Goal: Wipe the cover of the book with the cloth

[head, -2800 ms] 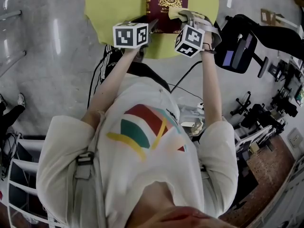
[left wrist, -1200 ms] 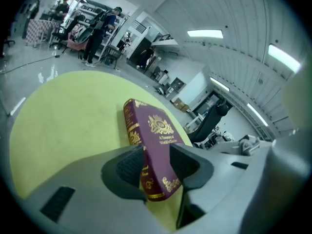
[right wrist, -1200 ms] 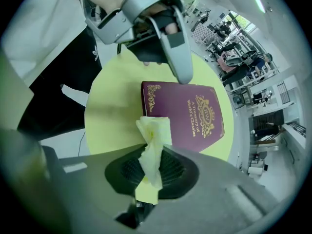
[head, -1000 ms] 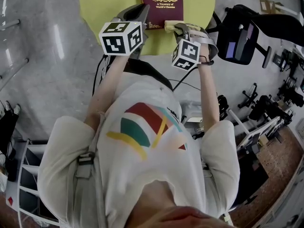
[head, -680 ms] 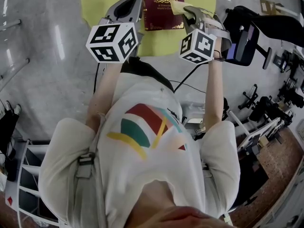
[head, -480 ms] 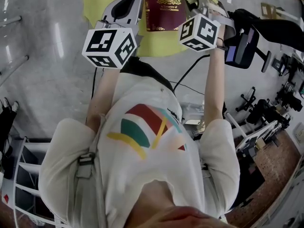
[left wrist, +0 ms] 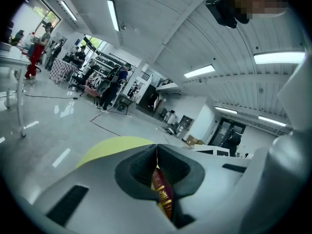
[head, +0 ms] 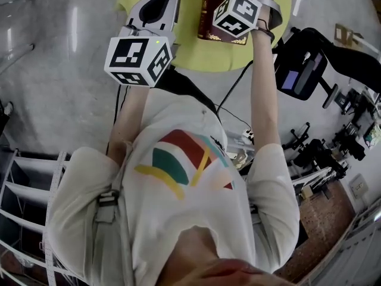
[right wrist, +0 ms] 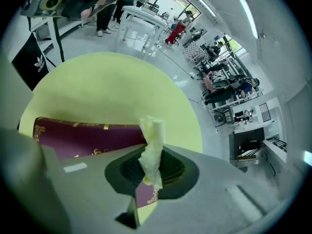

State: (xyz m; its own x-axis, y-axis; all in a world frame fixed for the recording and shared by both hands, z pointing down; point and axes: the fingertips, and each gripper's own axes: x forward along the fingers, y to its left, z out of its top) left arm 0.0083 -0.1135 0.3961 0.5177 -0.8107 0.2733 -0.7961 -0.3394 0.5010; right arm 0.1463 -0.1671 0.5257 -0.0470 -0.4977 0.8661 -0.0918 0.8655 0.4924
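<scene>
Two claws were in use. The left claw [left wrist: 157, 151] had its jaws pressed together with nothing caught between them. Its own view, aimed almost level, caught only a sliver of the book [left wrist: 163, 199] through the notch below the tips. It also took in an edge of the table [left wrist: 114, 145] and a long hall under strip lights.

The right claw [right wrist: 154, 172] was clamped on the cloth [right wrist: 152, 140], a pale, soft, crumpled strip standing up out of the dark ribbed pads. Its view looked steeply down on what the left one missed. There the one book lay flat on the table, a maroon hard cover with gilt ornament, its near edge just under the claw. The single table top was round, smooth and yellow-green. Whether the cloth touched the cover could not be told.

Only the head view showed both claws at once, each carrying one black-and-white cube. The left cube [head: 140, 58] hung above the table's edge, left of the book. The right cube [head: 238, 12] was over the book. The cloth could not be made out there.
</scene>
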